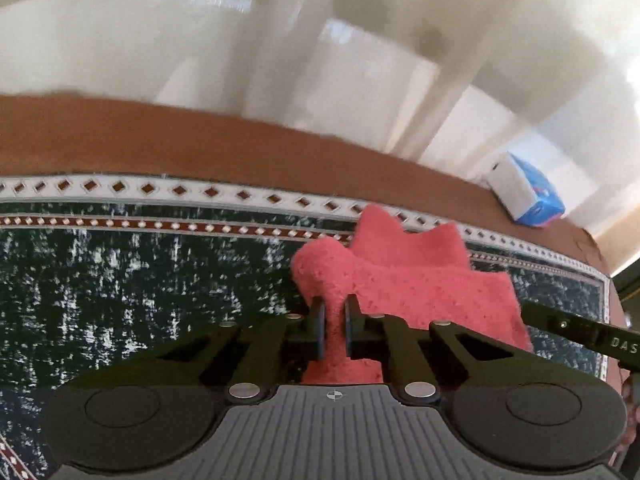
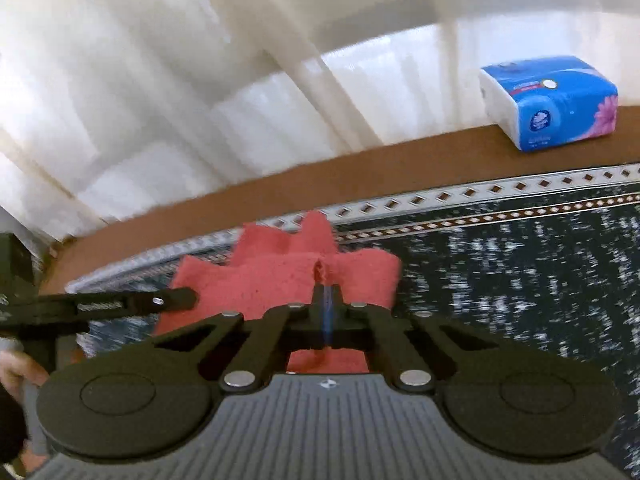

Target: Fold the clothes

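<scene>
A pink fuzzy cloth (image 1: pixel 416 280) lies partly lifted over a dark patterned table cover (image 1: pixel 120 288). My left gripper (image 1: pixel 334 304) is shut on the cloth's left edge, with cloth pinched between its fingers. In the right wrist view the same cloth (image 2: pixel 280 276) is bunched in front, and my right gripper (image 2: pixel 328 292) is shut on its right part, the jaws nearly touching. Each gripper shows in the other's view: the right one (image 1: pixel 580 332) reaches in from the right, the left one (image 2: pixel 132 304) from the left. The cloth's far corners stick up.
A blue and white tissue pack (image 2: pixel 550 100) sits on the brown table edge (image 2: pixel 280 188) at the far right; it also shows in the left wrist view (image 1: pixel 528 192). White curtains (image 2: pixel 200 80) hang behind the table. A hand (image 2: pixel 16 372) shows at the lower left.
</scene>
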`<state>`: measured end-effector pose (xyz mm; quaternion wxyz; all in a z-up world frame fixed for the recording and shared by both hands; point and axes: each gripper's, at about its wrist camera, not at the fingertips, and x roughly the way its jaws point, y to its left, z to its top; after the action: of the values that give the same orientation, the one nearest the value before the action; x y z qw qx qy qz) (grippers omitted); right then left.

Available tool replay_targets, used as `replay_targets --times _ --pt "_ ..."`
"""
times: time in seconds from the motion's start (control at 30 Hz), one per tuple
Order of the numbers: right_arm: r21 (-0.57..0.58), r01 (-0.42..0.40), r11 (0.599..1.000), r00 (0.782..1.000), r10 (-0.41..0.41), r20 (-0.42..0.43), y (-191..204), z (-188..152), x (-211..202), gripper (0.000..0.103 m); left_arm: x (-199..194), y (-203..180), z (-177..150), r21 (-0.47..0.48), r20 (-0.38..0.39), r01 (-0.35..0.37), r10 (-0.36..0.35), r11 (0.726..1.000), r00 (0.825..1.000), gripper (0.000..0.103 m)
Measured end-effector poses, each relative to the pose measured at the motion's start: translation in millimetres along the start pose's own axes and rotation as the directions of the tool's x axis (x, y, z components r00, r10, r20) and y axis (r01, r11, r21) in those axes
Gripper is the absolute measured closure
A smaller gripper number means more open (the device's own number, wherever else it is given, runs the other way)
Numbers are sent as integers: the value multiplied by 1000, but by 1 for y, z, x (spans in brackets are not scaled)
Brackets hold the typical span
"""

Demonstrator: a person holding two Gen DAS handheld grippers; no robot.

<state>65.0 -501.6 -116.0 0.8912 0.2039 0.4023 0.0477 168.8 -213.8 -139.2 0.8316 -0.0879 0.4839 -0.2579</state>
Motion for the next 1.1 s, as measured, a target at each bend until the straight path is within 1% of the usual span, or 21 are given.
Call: replay_targets --times 0.03,0.07,0.1,0.13,0.2,0.23,0.33,0.4,0.47,0.53,0.63,0.73,0.8,0.9,1.0,1.1 --pt "18 8 1000 1000 -8 -12 -5 -1 3 103 1 1 0 -5 0 6 -6 1000 1000 95" --pt "36 16 999 1000 -15 -23 -9 -2 6 103 1 1 0 -7 2 8 -8 1000 1000 88" --pt "52 17 998 999 -16 -28 -12 -3 8 103 1 1 0 -3 6 9 -9 1000 1000 69" --pt "66 18 998 999 -16 -32 -16 -4 8 103 0 1 0 1 7 4 -4 1000 1000 62" --pt "70 4 998 1000 -2 -21 -14 -4 5 103 -3 0 0 12 14 -8 8 1000 1000 54" --pt "67 -6 998 1000 7 -13 -13 -4 2 100 -5 0 1 17 18 -14 14 1000 1000 52" --pt "43 -30 999 999 30 14 -3 -2 -4 99 -16 -1 3 15 58 -38 37 999 998 49" --pt "32 -32 999 999 32 15 2 -1 -5 98 -26 -2 4 24 88 -46 44 999 995 49" --pt "30 -37 999 999 36 13 5 -1 -5 98 -36 -6 4 36 103 -30 26 999 994 49" --pt "36 -46 998 999 46 11 7 -3 -5 98 -44 -14 1 61 107 13 -20 998 994 50" --pt "24 -65 998 998 65 -5 12 -6 -4 98 -40 -29 -10 134 69 54 -63 990 996 50" --pt "9 -62 998 998 63 -26 16 -11 3 98 -19 -35 -23 189 15 13 -16 982 1000 50" --pt "-2 -42 999 998 42 -42 17 -15 9 98 -8 -33 -28 193 0 -5 6 981 1000 51" --pt "1 -16 1000 998 16 -67 11 -21 17 98 -5 -31 -29 190 13 -1 -1 982 1000 51" --pt "40 -33 999 998 36 -60 3 -23 18 99 -3 -31 -26 177 9 -1 -1 984 1000 51" --pt "30 -35 999 997 37 -74 5 -21 16 99 -8 -34 -19 177 4 -2 1 984 1000 51"
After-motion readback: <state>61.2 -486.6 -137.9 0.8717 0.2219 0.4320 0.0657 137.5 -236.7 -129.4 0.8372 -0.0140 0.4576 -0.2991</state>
